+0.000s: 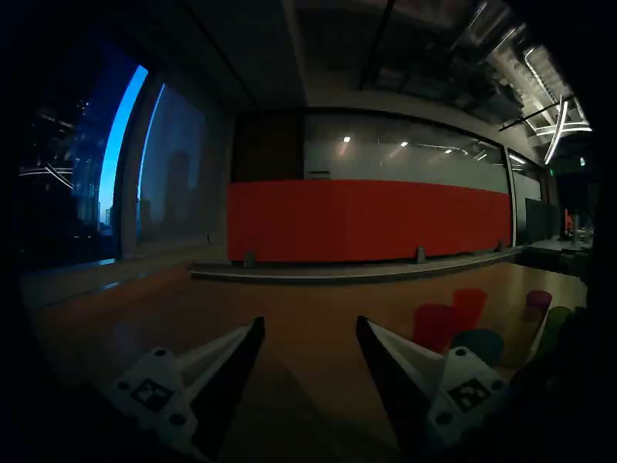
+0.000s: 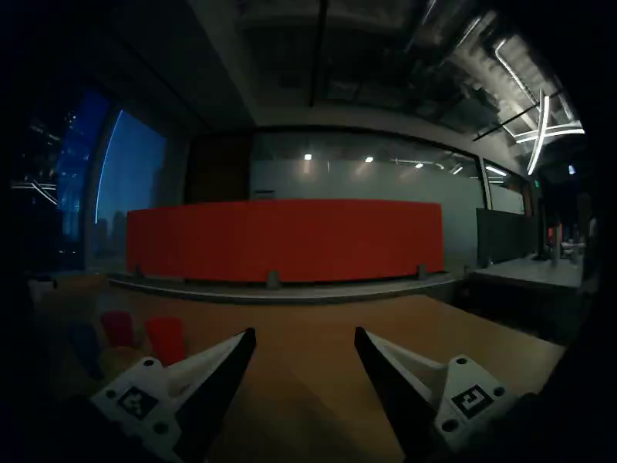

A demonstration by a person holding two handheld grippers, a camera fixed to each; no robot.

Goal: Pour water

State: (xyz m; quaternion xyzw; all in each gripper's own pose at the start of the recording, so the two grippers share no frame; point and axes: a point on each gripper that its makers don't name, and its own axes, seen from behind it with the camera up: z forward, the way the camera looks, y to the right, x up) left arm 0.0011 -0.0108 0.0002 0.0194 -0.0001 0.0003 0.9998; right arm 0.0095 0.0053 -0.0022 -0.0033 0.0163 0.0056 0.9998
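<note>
The room is dim. In the left gripper view my left gripper [image 1: 310, 328] stands open over a wooden table [image 1: 308, 309], nothing between its fingers. To its right stand several plastic cups: two red cups [image 1: 434, 324], a dark teal cup [image 1: 480, 343], a purple cup [image 1: 537, 303] and a green cup [image 1: 557, 324]. In the right gripper view my right gripper [image 2: 305, 338] is also open and empty above the table [image 2: 386, 332]. The cups lie to its left: a red cup [image 2: 166, 336], a darker red cup [image 2: 118, 327] and a blue cup [image 2: 83, 346].
A red partition [image 1: 370, 220] [image 2: 285, 241] runs along the table's far edge, with glass walls behind it. Tall windows [image 1: 116, 177] line the left side. A second desk [image 2: 528, 272] stands off to the right. Bare wooden tabletop lies ahead of both grippers.
</note>
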